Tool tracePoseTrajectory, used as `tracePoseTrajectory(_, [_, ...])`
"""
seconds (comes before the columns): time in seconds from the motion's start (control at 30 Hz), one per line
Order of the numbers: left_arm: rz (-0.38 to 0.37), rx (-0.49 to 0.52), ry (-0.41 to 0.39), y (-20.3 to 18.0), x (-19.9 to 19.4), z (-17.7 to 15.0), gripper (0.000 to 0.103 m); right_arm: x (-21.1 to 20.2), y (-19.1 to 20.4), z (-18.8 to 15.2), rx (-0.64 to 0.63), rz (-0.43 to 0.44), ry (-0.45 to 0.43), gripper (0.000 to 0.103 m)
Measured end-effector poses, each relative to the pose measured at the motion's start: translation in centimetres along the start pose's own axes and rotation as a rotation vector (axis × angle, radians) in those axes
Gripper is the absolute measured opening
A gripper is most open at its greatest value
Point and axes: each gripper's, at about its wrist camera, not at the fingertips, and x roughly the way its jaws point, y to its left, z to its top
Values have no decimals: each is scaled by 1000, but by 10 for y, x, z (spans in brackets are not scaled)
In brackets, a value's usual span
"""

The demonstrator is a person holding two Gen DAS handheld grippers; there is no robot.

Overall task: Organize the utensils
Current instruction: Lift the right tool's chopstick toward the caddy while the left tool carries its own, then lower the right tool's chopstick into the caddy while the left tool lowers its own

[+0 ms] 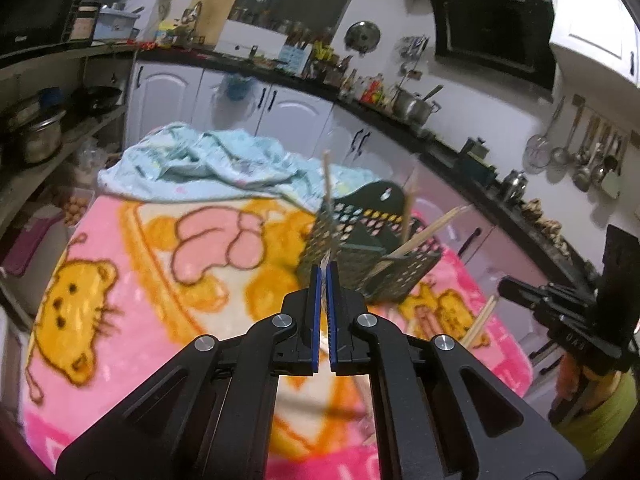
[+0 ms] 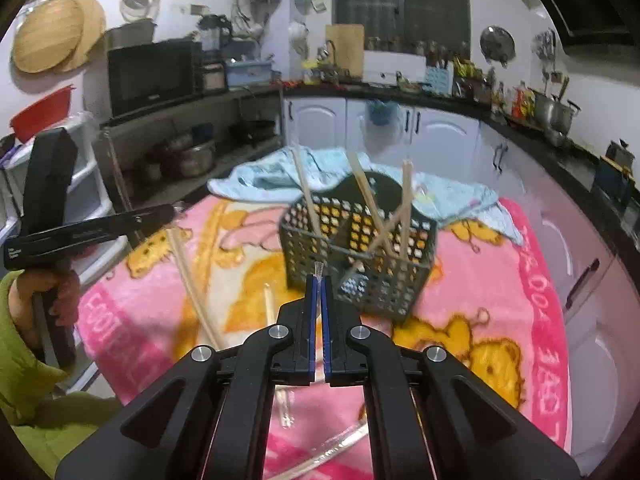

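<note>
Our left claw [image 1: 324, 266] pinching thin pale utensil; right claw [image 2: 319, 278] likewise pinching one. Green basket [image 2: 360, 248] sits ahead, just beyond both tips, chopsticks [image 2: 406, 204] upright inside. Loose chopsticks [image 2: 192, 280] lie left of right claw, long axis toward us.

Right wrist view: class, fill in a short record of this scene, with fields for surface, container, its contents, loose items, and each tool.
surface: pink cartoon blanket, with a blue cloth bunched at its far end
container: dark mesh basket, upright on the blanket
contents: several chopsticks leaning at different angles
loose items: chopsticks lying on the blanket left of the basket
right tool: shut on something thin and pale, unclear what
left tool: shut on a thin pale item, unclear what
</note>
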Motion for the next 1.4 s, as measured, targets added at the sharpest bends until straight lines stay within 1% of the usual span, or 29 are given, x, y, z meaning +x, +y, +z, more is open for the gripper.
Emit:
tracePoseTrajectory(0.17, [-52, 28, -34, -23, -11, 8, 1, -16, 9, 9, -28, 22, -43, 3])
tracePoseTrajectory(0.37, [-98, 54, -49, -45, -16, 13, 1, -26, 6, 13, -21, 21, -71, 3])
tracePoseTrajectory(0.73, [-144, 79, -76, -68, -17, 27, 1, -41, -5, 19, 7, 1, -115, 3])
tracePoseTrajectory(0.83, [-166, 87, -83, -76, -17, 32, 1, -46, -8, 22, 15, -7, -131, 3])
tracePoseTrajectory(1.07, [-204, 124, -107, -97, -17, 47, 1, -59, -15, 28, 32, -23, -175, 2])
tracePoseTrajectory(1.3, [-224, 159, -125, -116, -11, 66, 1, -71, -26, 40, 49, -39, -214, 3])
tracePoseTrajectory(1.4, [-229, 171, -136, -122, -10, 75, 1, -77, -32, 49, 56, -52, -238, 3])
